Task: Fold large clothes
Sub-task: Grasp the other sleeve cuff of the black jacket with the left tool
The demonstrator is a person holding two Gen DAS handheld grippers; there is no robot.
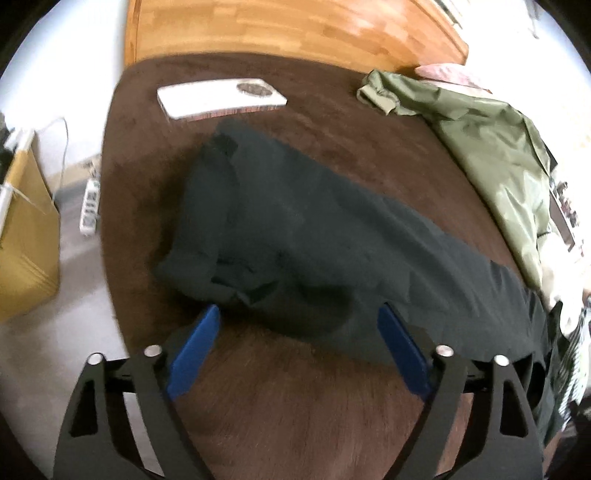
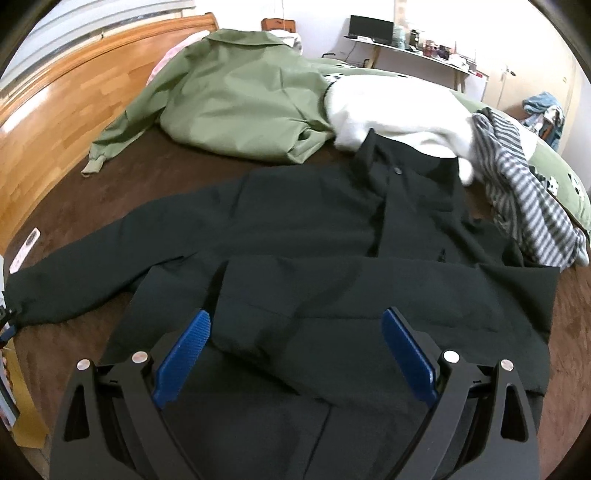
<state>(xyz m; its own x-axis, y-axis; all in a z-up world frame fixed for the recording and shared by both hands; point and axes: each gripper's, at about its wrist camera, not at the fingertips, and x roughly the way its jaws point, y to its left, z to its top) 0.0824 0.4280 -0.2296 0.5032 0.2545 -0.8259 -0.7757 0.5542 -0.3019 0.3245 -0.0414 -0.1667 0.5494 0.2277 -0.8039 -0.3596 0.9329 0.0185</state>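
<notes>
A dark, almost black jacket (image 2: 314,229) lies spread on the brown bed cover (image 2: 110,166), one sleeve folded across its body and the other stretched out to the left. In the left wrist view that outstretched sleeve (image 1: 295,221) runs up and to the left, its bunched cuff end nearest the fingers. My left gripper (image 1: 301,312) stands open just short of the cuff, its blue pads (image 1: 201,339) either side of the cloth edge and not pressing on it. My right gripper (image 2: 297,314) is open above the folded sleeve, holding nothing.
An olive green jacket (image 2: 236,96) lies behind, with a white garment (image 2: 388,107) and a striped one (image 2: 524,199) beside it. A flat white box (image 1: 221,98) rests near the wooden headboard (image 1: 295,26). A cardboard box (image 1: 26,229) and power strip (image 1: 90,206) are on the floor at left.
</notes>
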